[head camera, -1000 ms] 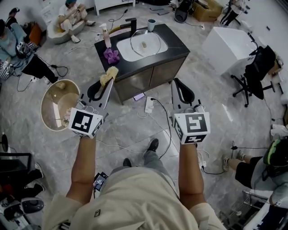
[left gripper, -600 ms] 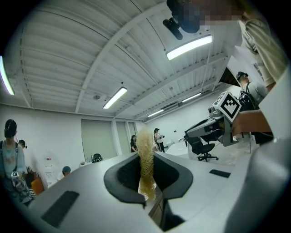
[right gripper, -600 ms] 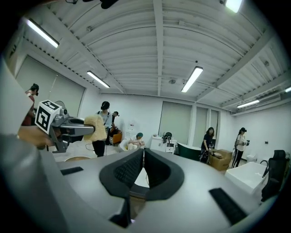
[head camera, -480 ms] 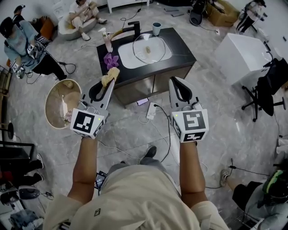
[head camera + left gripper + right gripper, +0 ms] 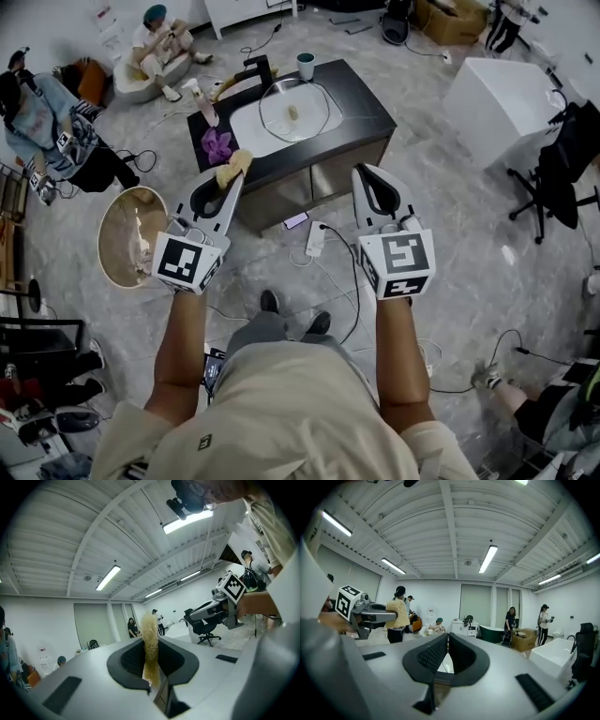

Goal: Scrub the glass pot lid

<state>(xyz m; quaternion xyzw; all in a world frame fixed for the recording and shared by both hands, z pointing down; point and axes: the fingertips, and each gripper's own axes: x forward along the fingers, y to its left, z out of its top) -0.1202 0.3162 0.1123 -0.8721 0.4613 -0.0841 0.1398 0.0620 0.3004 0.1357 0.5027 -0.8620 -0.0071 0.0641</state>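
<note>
The glass pot lid lies in the white sink basin of a dark counter, far ahead of both grippers. My left gripper is held out in the air, shut on a yellow sponge; in the left gripper view the sponge stands upright between the pads. My right gripper is level with it and shut with nothing between its pads. From the right gripper view the left gripper and its sponge show at the left.
A black faucet, a cup, a bottle and a purple item stand on the counter. A tan round tub sits on the floor at left. A power strip and cables lie ahead. People sit at far left.
The counter and floor have shifted slightly in the head view as the person walks. Both grippers keep the same pose, the left still holding the sponge.
</note>
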